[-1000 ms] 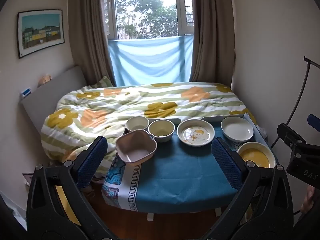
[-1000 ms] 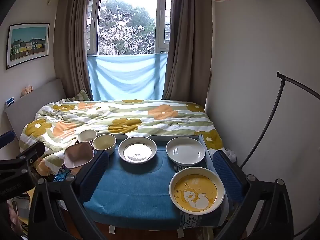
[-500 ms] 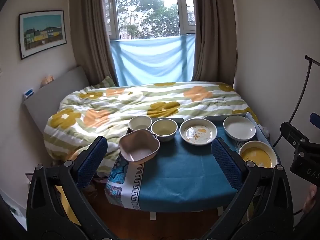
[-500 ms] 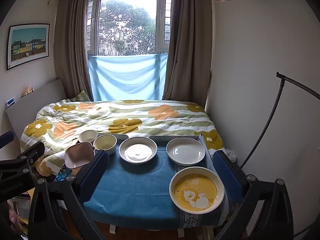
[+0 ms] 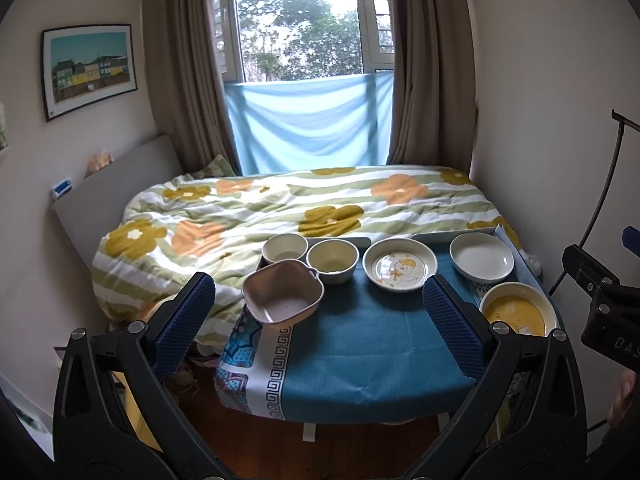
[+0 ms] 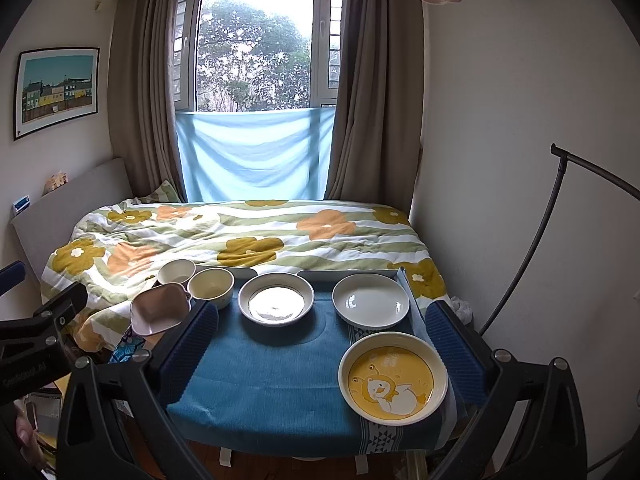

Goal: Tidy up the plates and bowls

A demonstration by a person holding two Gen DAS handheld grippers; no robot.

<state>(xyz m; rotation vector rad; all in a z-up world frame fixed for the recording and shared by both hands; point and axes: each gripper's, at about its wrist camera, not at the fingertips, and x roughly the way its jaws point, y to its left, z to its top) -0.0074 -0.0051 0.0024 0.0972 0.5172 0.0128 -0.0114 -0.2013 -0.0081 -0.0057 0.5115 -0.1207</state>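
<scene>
Nearest the camera, both claws hang short of the table: the left gripper and right gripper each stand spread wide with nothing between the ribbed blue pads. As I judge it, sorting has not begun, for all 6 dishes lie singly on the blue cloth, none stacked.

At the near right sits a glossy yellow plate with a cartoon animal. At the near left edge a matte pink bowl, squarish with a small handle, appears to overhang the table. Further back run 2 round bowls, one white and one cream, almost touching, then a deep white cartoon plate and a plain white plate at far right. All look like smooth glazed ware. Beyond lies a soft floral quilt.
</scene>
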